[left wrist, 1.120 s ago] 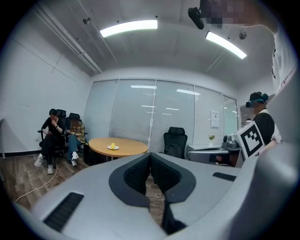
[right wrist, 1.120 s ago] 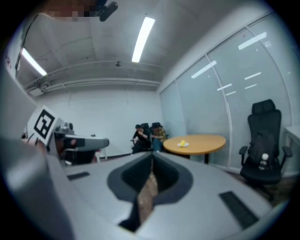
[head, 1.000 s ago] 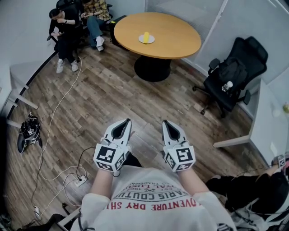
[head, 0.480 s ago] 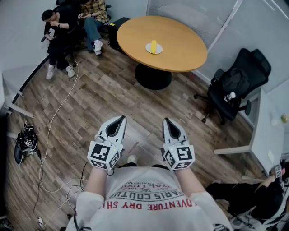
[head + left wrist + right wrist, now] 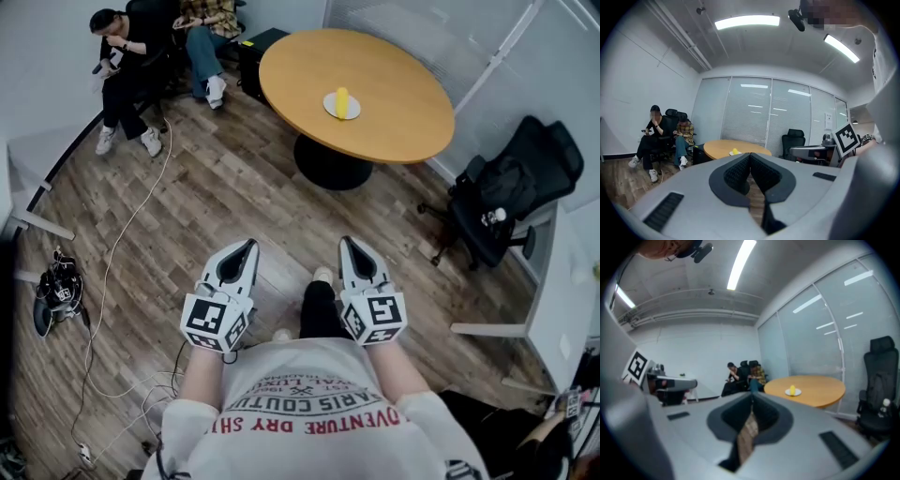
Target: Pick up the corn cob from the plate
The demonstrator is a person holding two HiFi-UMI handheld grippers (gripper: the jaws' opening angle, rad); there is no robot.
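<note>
A yellow corn cob (image 5: 342, 101) stands upright on a small white plate (image 5: 332, 109) on the round wooden table (image 5: 394, 103) far ahead. The cob also shows small in the left gripper view as the corn cob (image 5: 735, 151) and in the right gripper view as the corn cob (image 5: 792, 390) on the plate (image 5: 797, 392). My left gripper (image 5: 249, 245) and right gripper (image 5: 347, 242) are held side by side over the wooden floor, well short of the table. Both have their jaws shut with nothing between them.
Two people sit on chairs (image 5: 150, 47) at the back left. A black office chair (image 5: 511, 202) stands right of the table. Cables (image 5: 112, 253) trail over the floor at left, with gear (image 5: 56, 291) beside a desk leg. A white desk (image 5: 562, 300) lies at right.
The person has walked forward: the table and plate have come nearer and shifted right in the head view. Both grippers stay shut and side by side.
</note>
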